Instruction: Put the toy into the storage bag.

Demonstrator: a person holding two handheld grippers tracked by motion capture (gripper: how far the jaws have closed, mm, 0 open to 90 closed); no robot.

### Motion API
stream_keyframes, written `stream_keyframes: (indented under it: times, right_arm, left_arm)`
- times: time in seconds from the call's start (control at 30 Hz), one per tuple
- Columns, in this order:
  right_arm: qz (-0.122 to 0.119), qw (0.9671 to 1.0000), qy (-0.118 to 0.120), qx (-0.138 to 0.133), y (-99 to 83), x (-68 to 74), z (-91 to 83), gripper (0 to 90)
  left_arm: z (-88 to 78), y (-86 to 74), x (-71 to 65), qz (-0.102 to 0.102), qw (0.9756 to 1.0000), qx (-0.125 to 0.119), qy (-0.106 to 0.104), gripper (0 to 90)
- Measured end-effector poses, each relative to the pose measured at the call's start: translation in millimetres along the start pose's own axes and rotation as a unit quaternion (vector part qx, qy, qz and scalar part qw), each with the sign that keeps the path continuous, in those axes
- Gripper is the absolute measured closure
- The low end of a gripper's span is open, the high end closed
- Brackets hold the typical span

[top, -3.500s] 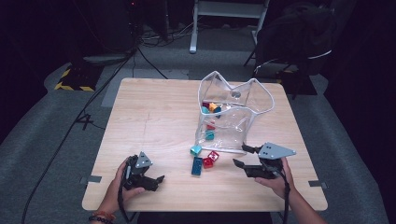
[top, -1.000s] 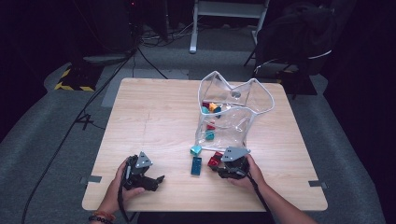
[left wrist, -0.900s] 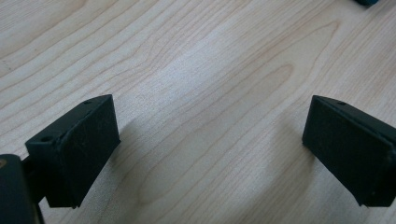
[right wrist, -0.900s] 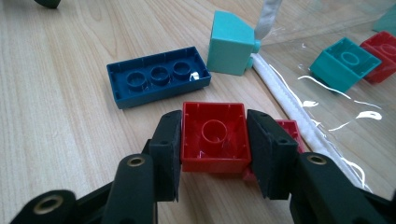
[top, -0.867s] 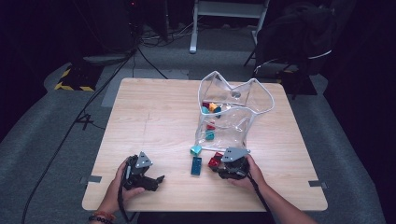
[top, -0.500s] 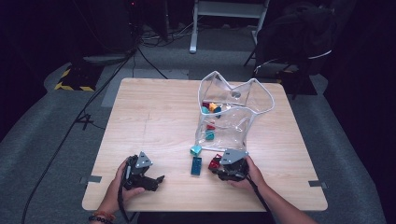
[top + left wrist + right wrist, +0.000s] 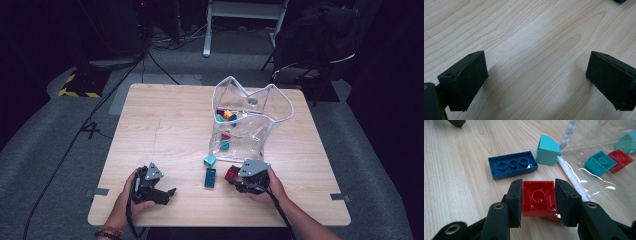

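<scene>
Right hand-held gripper (image 7: 538,202), at the near edge of the surface (image 7: 165,125), is clamped on one red square brick (image 7: 538,198) lying studs-down, a judged pickup for the bag. Its jaws have just been closing. Left hand-held gripper (image 7: 536,82) rests released over bare wood, apparently idle. Just beyond: one dark-blue long brick (image 7: 512,167), one teal sloped brick (image 7: 547,150). Farther: one clear zip bag (image 7: 250,125), mouth open, holding several bricks, count uncertain.

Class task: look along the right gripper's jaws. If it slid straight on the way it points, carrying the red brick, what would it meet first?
Probably the dark blue brick, lying upside down just ahead of the right gripper and its red brick. The teal block lies slightly to one side; depth is hard to judge.
</scene>
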State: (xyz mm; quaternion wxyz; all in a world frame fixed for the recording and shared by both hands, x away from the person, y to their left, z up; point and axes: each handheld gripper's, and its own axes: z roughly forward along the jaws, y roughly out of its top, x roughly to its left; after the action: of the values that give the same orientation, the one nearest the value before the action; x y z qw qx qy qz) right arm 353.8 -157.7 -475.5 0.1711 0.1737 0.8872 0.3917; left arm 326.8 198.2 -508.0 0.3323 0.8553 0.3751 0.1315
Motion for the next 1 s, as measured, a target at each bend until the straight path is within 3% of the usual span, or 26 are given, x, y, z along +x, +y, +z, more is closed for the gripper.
stream_keyframes:
  times: [0.57, 0.73, 1.0]
  right_arm:
    - [0.026, 0.998, -0.034, -0.046, -1.7, -22.0, -55.9, 59.4]
    - [0.043, 0.9954, -0.052, -0.069, -5.5, -33.3, -80.0, 59.4]
    - [0.048, 0.9911, -0.086, -0.09, -7.9, -45.6, -116.6, 59.4]
  left_arm:
    - [0.0, 0.0, 0.0, 0.0, 1.0, 0.0, 0.0, 4.1]
    - [0.0, 0.0, 0.0, 0.0, 1.0, 0.0, 0.0, 4.1]
    - [0.0, 0.0, 0.0, 0.0, 1.0, 0.0, 0.0, 4.1]
